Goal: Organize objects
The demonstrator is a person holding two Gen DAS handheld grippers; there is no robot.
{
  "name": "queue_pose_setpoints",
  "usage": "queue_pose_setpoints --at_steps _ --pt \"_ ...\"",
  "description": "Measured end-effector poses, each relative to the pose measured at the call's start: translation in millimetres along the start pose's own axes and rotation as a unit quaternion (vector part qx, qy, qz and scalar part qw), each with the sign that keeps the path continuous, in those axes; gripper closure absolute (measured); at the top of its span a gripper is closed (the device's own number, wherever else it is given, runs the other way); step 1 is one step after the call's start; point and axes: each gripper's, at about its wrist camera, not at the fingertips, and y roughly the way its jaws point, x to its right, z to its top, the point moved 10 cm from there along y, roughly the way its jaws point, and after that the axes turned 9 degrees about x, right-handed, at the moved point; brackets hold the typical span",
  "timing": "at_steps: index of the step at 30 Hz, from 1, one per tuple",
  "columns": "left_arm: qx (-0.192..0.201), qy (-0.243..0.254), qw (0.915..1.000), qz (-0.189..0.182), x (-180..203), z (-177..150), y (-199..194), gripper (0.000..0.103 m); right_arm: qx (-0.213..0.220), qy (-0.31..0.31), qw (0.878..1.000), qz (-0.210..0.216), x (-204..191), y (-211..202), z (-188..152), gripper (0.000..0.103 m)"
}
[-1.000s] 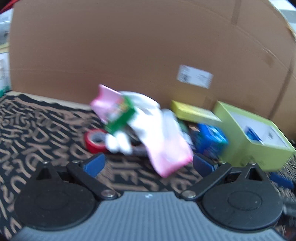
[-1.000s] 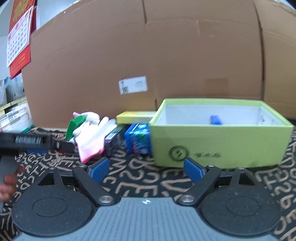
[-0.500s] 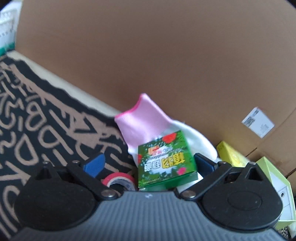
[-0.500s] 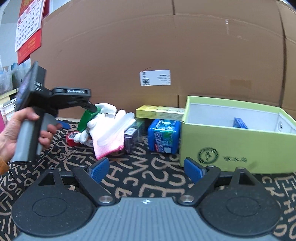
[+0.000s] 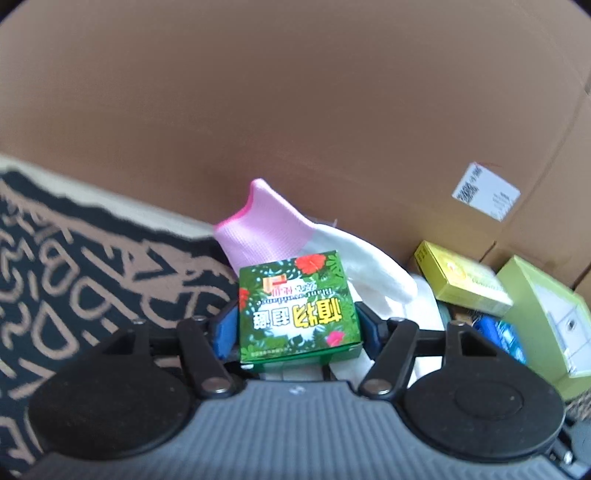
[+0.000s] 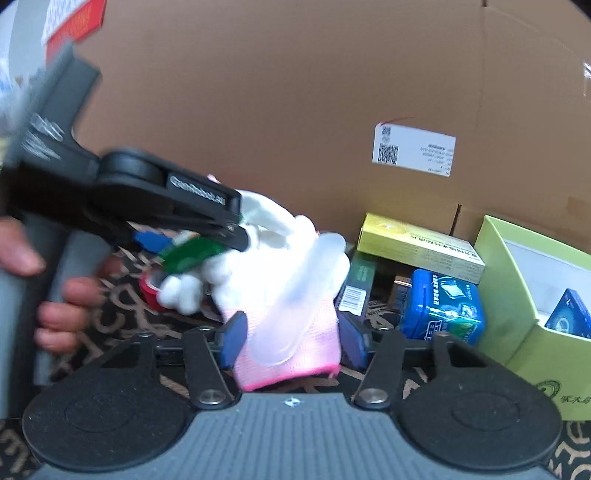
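Between the left gripper's (image 5: 297,325) fingers sits the green box (image 5: 298,314), gripped after closing, on the glove (image 6: 291,295). Right gripper (image 6: 291,338) has just narrowed around the glove's pink cuff. Next, I think, both lift toward the bin (image 6: 532,295).

A large brown cardboard wall (image 6: 295,92) fills the background, with vertical and horizontal seams. A white shipping label (image 6: 413,153) printed with a QR code and small text is stuck to it, right of centre. At the upper left corner, a red and white hanging calendar (image 6: 72,18) shows partly, blurred. The surface is covered by a black mat (image 5: 74,266) patterned with large tan letters. A pale cream strip of the surface (image 5: 110,206) shows between the mat's far edge and the cardboard.
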Motion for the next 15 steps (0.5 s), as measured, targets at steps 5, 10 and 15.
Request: queue_pose_setpoints --at_steps 5,10,15 --pt "0.013 0.033 0.9993 -0.015 13 2 -33 0.040 0.010 0.005 1.000 -0.011 10 -13 2 0.073" --pt "-0.009 0.096 0.9944 -0.043 33 -17 -74 0.040 0.025 0.019 1.000 0.001 28 -57 6 0.073" --pt "-0.060 0.162 0.9820 -0.077 50 -86 -117 0.039 -0.008 0.042 0.998 0.048 38 -117 -23 0.073"
